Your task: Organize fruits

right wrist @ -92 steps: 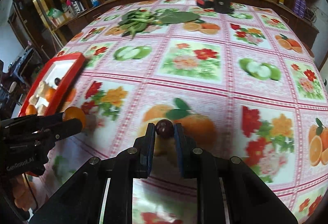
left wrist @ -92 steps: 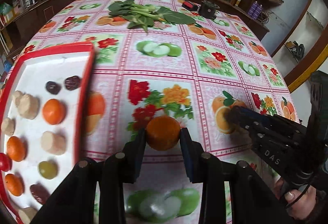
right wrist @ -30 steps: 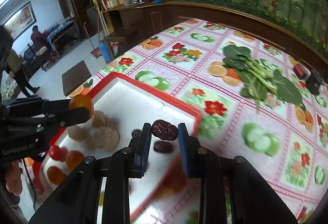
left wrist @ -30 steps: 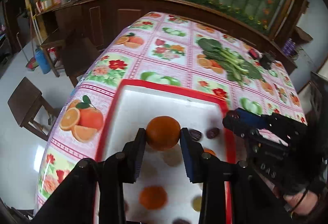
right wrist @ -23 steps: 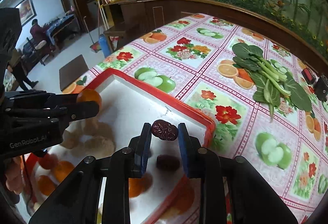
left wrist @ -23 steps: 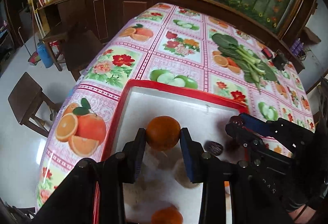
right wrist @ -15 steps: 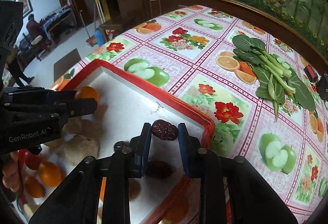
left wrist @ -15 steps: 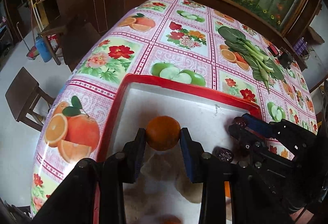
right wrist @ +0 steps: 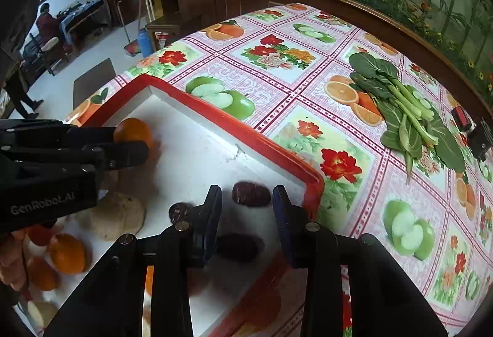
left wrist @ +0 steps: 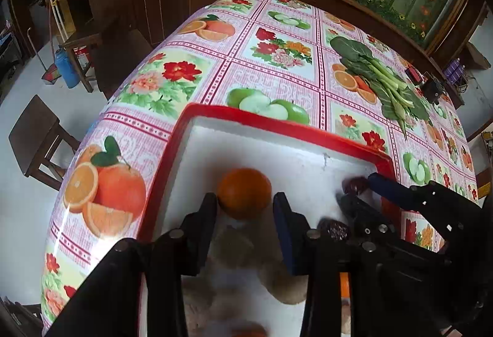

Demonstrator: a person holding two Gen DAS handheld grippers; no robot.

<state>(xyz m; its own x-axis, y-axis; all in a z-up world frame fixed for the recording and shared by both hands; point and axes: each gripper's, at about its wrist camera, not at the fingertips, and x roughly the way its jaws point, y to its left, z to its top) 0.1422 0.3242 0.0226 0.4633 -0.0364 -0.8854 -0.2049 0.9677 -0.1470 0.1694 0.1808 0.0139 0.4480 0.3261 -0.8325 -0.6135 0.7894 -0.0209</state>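
- Tray (left wrist: 308, 133) w/ red rim and white floor is seen on the fruit-print tablecloth (left wrist: 271, 66), near the table's corner.
- L gripper (left wrist: 245, 204) is held low over the tray's far-left part; its jaws are spread, w/ the orange (left wrist: 244, 196) sat between the tips. A slim gap is seen on each side, so no pinch is shown.
- In the R wrist view the same orange (right wrist: 134, 129) is seen on the white floor just past the L gripper's tips (right wrist: 131, 141).
- R gripper (right wrist: 246, 203) is held over the tray's far-right corner; jaws are parted, and the red date (right wrist: 251, 193) lies between them on the tray, touched by neither pad as far as can be told.
- Two more dates are seen nearby: one small (right wrist: 178, 212) left of the R fingers, one darker (right wrist: 237, 247) under them.
- Beige round pieces (right wrist: 118, 215) and more oranges (right wrist: 67, 252) are spread over the tray's near-left part.
- Leafy greens (right wrist: 406, 112) are laid on the cloth, well apart from the tray, to the right.
- Small black object (right wrist: 480, 140) is seen at the cloth's far-right edge; what it is can't be told.
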